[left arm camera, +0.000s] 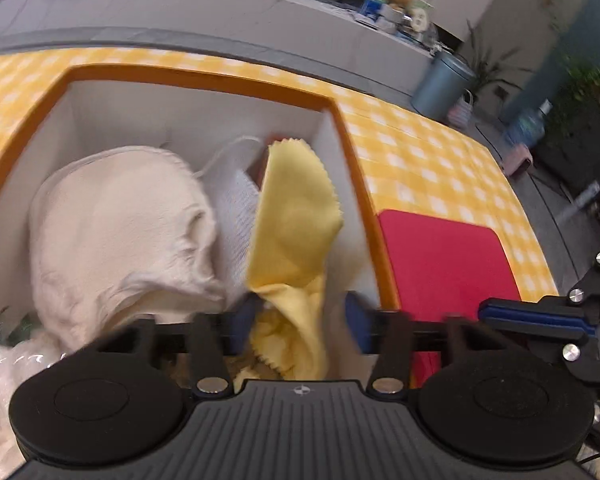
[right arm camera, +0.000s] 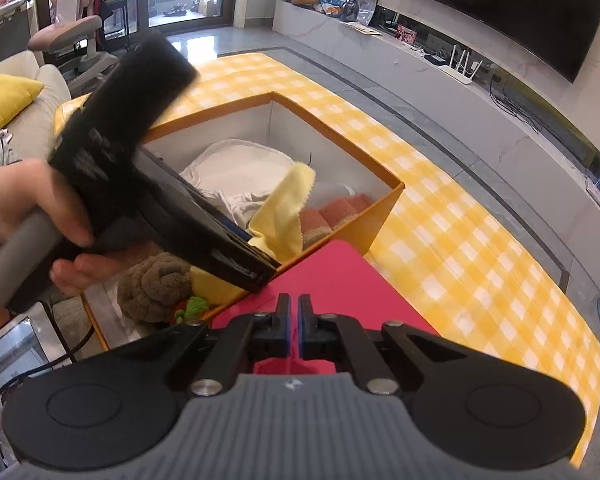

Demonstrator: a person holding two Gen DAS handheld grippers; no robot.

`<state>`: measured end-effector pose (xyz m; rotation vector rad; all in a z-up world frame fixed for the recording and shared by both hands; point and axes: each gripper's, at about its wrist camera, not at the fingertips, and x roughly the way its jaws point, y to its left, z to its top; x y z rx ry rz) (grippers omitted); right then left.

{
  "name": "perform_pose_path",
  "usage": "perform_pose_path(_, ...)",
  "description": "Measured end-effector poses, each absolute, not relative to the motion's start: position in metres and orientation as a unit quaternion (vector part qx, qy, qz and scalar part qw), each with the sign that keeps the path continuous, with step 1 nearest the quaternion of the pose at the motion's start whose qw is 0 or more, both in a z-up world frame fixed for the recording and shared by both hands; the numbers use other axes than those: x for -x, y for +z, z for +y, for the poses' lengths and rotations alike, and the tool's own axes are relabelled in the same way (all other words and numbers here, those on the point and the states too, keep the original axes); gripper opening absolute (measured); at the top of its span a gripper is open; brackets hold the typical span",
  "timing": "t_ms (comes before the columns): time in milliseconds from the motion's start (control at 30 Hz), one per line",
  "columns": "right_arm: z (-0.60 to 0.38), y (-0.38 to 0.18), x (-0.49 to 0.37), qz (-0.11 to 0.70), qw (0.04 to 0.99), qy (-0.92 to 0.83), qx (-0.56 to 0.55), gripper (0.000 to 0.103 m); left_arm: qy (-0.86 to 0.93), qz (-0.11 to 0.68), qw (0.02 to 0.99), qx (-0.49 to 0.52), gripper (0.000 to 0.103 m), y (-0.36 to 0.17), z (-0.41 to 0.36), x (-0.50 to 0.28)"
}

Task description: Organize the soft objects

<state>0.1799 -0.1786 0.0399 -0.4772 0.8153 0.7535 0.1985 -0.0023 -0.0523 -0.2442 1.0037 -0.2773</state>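
Inside orange-rimmed box (left arm camera: 356, 168), zigzag-edged yellow cloth (left arm camera: 296, 216) between parted left tongs (left arm camera: 300, 320), right tongs (right arm camera: 294, 320) together.

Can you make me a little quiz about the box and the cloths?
1. True or false: the yellow cloth hangs over the orange box.
2. Which gripper is open: A left gripper, B right gripper?
3. What colour is the flat mat beside the box?

Key: 1 true; 2 A, its jaws stand apart either side of the cloth; 3 red.
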Motion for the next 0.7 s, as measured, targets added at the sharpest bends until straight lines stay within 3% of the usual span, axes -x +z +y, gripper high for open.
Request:
perform_pose_path(133,-0.179,0.043,-0.182,0.38,0.828,0.35,0.219,0.001,-0.189,0.464,0.859,0.109,0.083,-0.031,0.017,-0.182)
perform_pose_path(267,-0.17,0.045,-0.182,0.377,0.827,0.353,0.222,0.001,-0.158,0.426,0.883,0.12,0.084,-0.005,0.043,-0.16)
perform_pose_path(600,-0.134,0.05,-0.173,0.36,0.837,0.358,0.204,0.002,-0.042,0.333,0.942,-0.014,0.084,-0.001,0.038,-0.121)
perform_pose_path(667,-0.131,0.05,-0.173,0.36,0.845,0.342,0.197,0.009,-0.033,0.315,0.948,-0.017,0.086,0.004,0.033,-0.116)
perform_pose_path(700,-0.13,0.051,-0.171,0.355,0.851,0.332,0.198,0.02,-0.034,0.304,0.952,-0.014,0.087,0.007,0.033,-0.113)
